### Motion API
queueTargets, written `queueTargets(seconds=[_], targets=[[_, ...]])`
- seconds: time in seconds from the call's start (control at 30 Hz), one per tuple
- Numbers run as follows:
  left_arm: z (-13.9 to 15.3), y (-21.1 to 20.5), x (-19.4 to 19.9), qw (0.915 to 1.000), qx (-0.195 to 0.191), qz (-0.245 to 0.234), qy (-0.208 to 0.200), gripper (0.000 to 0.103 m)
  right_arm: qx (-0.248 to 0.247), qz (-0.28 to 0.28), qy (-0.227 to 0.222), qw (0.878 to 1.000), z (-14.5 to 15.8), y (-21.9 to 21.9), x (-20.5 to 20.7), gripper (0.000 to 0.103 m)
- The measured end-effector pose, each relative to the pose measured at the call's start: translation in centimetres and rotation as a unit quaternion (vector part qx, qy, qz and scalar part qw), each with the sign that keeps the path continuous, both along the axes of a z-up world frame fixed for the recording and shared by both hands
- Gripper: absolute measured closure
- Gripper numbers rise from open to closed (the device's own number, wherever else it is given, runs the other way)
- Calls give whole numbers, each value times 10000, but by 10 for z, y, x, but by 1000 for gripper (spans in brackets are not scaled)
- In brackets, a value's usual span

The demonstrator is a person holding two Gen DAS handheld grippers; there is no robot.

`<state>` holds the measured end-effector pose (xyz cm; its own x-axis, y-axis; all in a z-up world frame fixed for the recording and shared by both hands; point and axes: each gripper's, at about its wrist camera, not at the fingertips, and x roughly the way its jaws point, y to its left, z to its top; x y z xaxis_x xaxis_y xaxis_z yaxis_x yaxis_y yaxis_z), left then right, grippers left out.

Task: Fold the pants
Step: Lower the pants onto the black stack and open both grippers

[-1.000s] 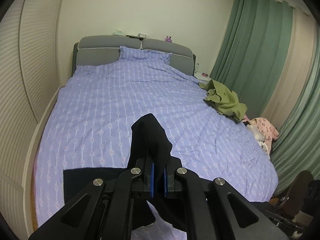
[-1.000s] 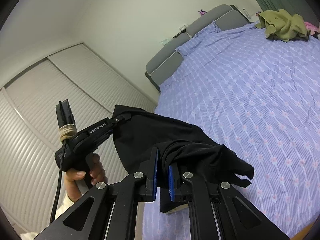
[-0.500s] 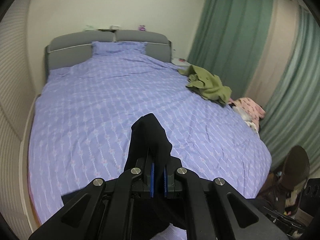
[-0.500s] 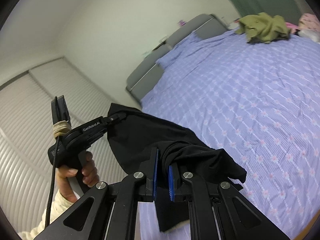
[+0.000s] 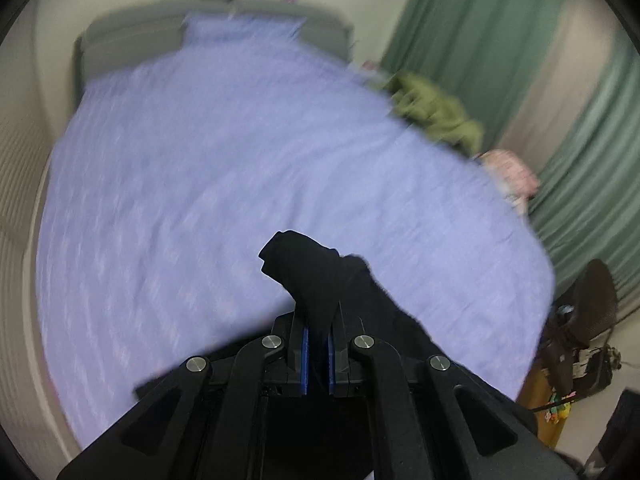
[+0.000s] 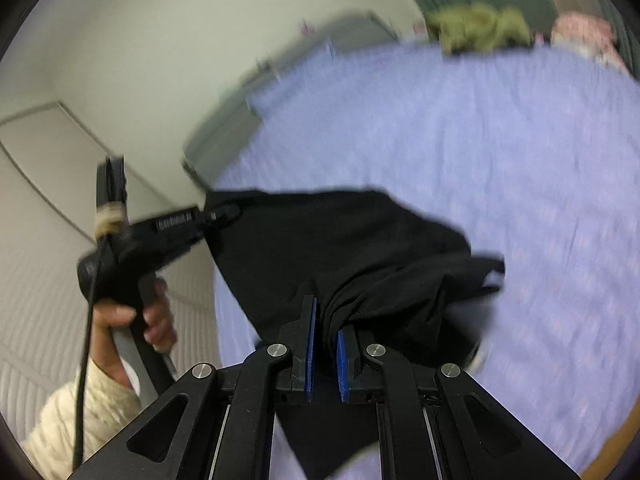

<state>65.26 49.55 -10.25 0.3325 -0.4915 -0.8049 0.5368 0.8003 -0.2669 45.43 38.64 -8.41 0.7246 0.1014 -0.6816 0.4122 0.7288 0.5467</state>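
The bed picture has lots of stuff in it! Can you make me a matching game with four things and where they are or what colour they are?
Things:
1. pants
2. bed cover
3. crumpled top
4. curtains

Descriptions:
A. olive green, lying at the far right edge of the bed
B. black, pinched between the pads of both the left gripper and the right gripper
C. green, hanging along the wall to the right of the bed
D. light purple, spread over the mattress

Right pairs: 1-B, 2-D, 3-A, 4-C
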Motion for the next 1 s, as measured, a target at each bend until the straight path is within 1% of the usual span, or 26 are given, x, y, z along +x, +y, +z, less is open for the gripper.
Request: queueTargets(seconds=[0.07, 0.1, 0.13, 0.17, 0.27, 0.33, 0.37, 0.43, 0.5, 0.67, 0.73, 0.8, 0.87, 0.9, 0.97, 1.0], targets=[[-36, 21, 4, 9992, 265, 131, 252, 95, 236, 169, 363, 9989, -32, 22, 6, 93], [-54, 32, 5, 9983, 388, 215, 388, 95, 433, 312, 633, 9966, -55, 39, 11, 94], [-73, 45, 6, 9972, 464, 294, 512, 95, 555, 429, 802, 9943, -69, 49, 14, 94], [-89, 56, 6, 9960, 504, 375, 639, 95, 592, 516, 918, 9927, -81, 58, 17, 94], [-113, 80, 5, 9936, 492, 570, 840, 95, 516, 729, 1084, 9901, -96, 76, 25, 94], [-119, 91, 7, 9929, 445, 659, 884, 95, 710, 789, 1207, 9870, -106, 83, 27, 94], [-119, 94, 7, 9933, 457, 640, 844, 95, 834, 782, 1269, 9853, -109, 86, 27, 95], [-115, 98, 5, 9949, 455, 537, 722, 95, 947, 787, 1321, 9836, -112, 94, 27, 95], [-114, 100, 5, 9955, 472, 448, 684, 95, 1044, 816, 1335, 9821, -112, 101, 28, 95], [-131, 103, 16, 9931, 882, 229, 745, 93, 1309, 869, 1602, 9745, -136, 115, 24, 95], [-138, 105, 18, 9913, 1034, 284, 767, 87, 1471, 732, 1762, 9706, -147, 114, 20, 93], [-142, 107, 18, 9889, 1250, 423, 680, 75, 1420, 619, 2019, 9671, -155, 113, 14, 93], [-144, 107, 15, 9837, 1636, 590, 454, 67, 1480, 492, 2292, 9608, -165, 106, 9, 93], [-145, 108, 14, 9818, 1751, 636, 364, 65, 1518, 409, 2420, 9575, -169, 102, 5, 93], [-143, 113, 12, 9786, 1895, 784, 198, 60, 1496, 248, 2633, 9527, -173, 96, -3, 88], [-141, 115, 9, 9782, 1899, 834, 141, 57, 1469, 139, 2730, 9506, -174, 89, -9, 78]])
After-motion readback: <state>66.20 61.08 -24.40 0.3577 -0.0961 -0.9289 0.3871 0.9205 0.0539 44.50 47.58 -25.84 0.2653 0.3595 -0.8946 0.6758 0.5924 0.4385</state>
